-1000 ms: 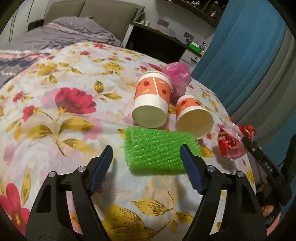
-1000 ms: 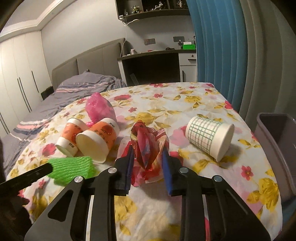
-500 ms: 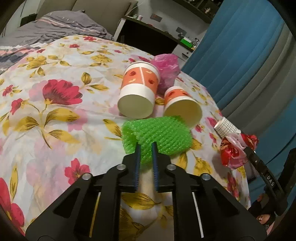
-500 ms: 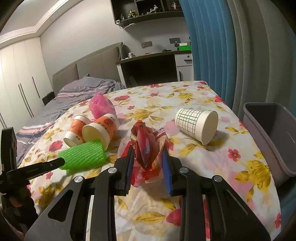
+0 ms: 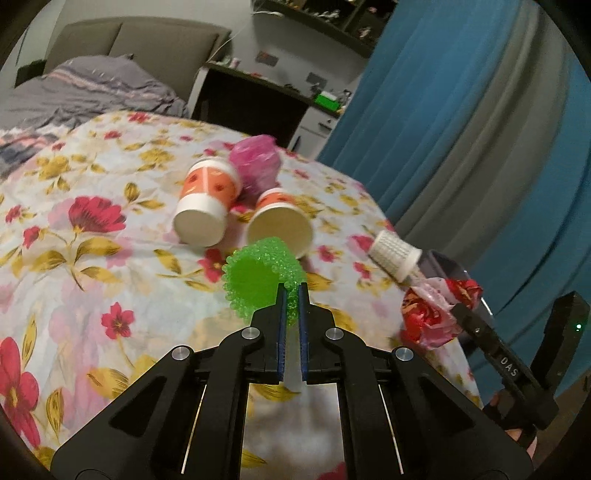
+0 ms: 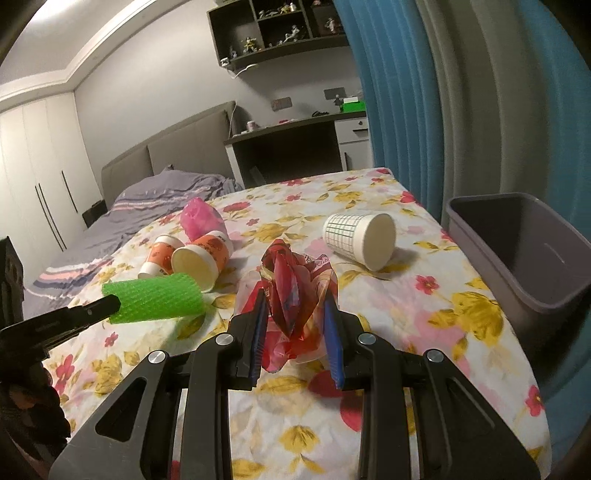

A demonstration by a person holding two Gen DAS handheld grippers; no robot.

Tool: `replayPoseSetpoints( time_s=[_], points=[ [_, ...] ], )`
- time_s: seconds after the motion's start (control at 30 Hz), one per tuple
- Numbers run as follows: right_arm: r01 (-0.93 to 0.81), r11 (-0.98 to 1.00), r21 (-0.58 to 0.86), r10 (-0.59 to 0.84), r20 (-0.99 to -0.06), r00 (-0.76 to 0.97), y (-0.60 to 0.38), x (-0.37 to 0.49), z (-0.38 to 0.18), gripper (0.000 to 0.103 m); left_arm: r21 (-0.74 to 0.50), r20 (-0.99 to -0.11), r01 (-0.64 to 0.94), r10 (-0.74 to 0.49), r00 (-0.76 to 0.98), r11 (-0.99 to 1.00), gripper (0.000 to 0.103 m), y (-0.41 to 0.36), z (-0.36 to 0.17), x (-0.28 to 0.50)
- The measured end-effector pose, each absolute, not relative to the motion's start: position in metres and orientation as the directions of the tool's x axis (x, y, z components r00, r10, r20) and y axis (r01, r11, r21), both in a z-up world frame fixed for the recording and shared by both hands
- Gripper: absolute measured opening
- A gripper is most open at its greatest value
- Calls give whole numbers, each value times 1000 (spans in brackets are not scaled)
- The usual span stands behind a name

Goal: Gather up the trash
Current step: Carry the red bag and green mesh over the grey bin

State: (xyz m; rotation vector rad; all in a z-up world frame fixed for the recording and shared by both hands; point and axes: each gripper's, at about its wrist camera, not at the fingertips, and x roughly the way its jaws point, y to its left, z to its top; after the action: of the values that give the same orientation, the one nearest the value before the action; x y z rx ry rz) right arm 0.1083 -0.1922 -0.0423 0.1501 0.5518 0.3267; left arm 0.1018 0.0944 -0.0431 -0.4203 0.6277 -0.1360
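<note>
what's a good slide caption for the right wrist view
Right hand-held gripper clamps a red wrapper near the grey bin.

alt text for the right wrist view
The right gripper clamps a crumpled red wrapper above a floral bedspread, a grey bin at right. At left, the left gripper holds a green foam net near paper cups.

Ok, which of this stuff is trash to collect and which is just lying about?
Job:
green foam net
red plastic wrapper
two orange paper cups
checked paper cup
pink plastic bag
grey bin

Lying about:
grey blanket
shelf figurines
</note>
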Motion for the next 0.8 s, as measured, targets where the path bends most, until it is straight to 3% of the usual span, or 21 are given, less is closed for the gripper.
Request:
replayPoseSetpoints(
  time_s=[0.8],
  points=[
    [-205,947,247,294,-410,864,-252,71,-23,29,-360,-453,184,-343,823,915,5,12,3,85]
  ],
)
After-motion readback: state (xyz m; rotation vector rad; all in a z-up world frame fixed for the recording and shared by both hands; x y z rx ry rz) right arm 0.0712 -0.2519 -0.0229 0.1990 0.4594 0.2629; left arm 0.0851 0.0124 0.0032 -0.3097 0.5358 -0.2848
